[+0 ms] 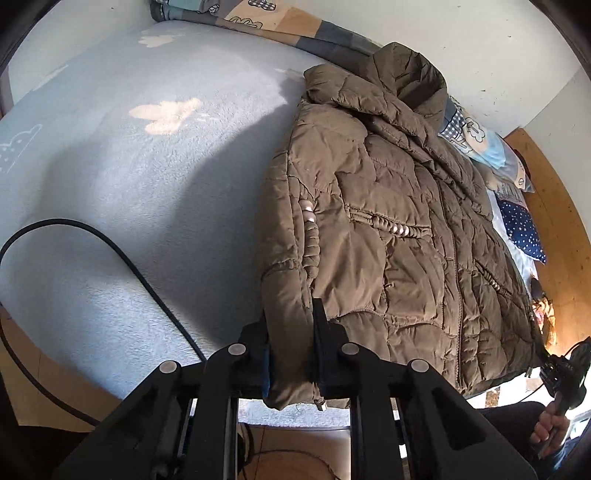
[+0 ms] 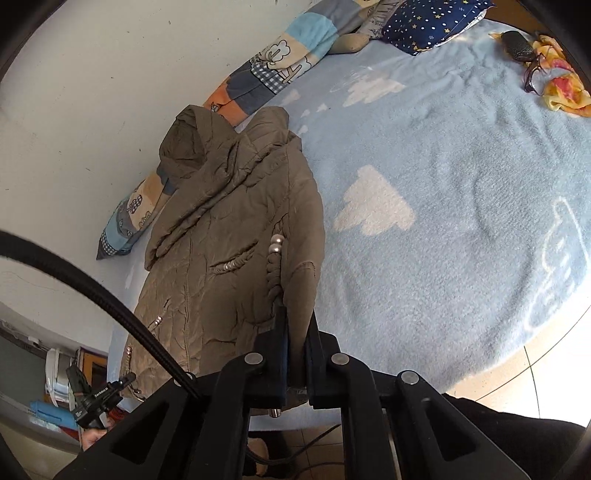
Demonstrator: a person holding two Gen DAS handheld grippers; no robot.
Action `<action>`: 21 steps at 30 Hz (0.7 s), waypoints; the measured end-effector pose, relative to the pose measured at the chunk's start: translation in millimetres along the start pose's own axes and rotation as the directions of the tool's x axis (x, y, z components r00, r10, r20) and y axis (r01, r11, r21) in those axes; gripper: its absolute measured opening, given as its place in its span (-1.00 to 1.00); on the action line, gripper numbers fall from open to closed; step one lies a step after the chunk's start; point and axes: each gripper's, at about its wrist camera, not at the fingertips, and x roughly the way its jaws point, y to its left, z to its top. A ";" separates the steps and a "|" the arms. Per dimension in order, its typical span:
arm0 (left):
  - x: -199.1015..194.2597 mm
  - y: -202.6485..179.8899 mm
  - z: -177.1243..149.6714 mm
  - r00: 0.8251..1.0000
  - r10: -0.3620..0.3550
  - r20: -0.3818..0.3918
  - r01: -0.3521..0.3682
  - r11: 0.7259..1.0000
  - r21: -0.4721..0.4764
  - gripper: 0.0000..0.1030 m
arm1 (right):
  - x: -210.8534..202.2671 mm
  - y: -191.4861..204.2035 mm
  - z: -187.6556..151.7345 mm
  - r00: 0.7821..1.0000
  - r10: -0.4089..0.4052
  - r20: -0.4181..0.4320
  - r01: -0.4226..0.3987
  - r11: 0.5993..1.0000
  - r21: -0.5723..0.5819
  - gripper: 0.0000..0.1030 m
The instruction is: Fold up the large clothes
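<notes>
An olive-brown quilted hooded jacket lies front up on a light blue bed, hood toward the wall. My left gripper is shut on the jacket's lower left hem corner at the bed's near edge. In the right wrist view the same jacket lies to the left, and my right gripper is shut on its lower right hem corner. Each gripper shows small in the other's view: the right one, the left one.
The light blue blanket with white cloud shapes covers the bed. A patchwork quilt roll and a star-print pillow lie along the wall. Glasses, a dark case and a yellow cloth sit at the far right. A black cable crosses the bed.
</notes>
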 end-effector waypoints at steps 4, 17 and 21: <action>7.8 -4.7 6.5 0.996 0.095 0.000 -0.094 0.995 0.021 -0.47 | 9.9 -1.6 -1.1 0.995 -0.093 -0.047 0.092 0.995 -0.026 -0.68; -101.8 -57.1 10.4 0.968 0.050 0.246 -0.090 0.984 0.153 0.11 | -61.4 68.8 15.4 0.981 -0.063 0.184 0.111 0.959 -0.261 -0.08; -160.5 -112.7 11.4 0.952 -0.056 0.300 -0.043 0.949 0.311 0.24 | -88.5 119.9 15.6 0.963 0.070 0.260 0.034 0.926 -0.375 -0.08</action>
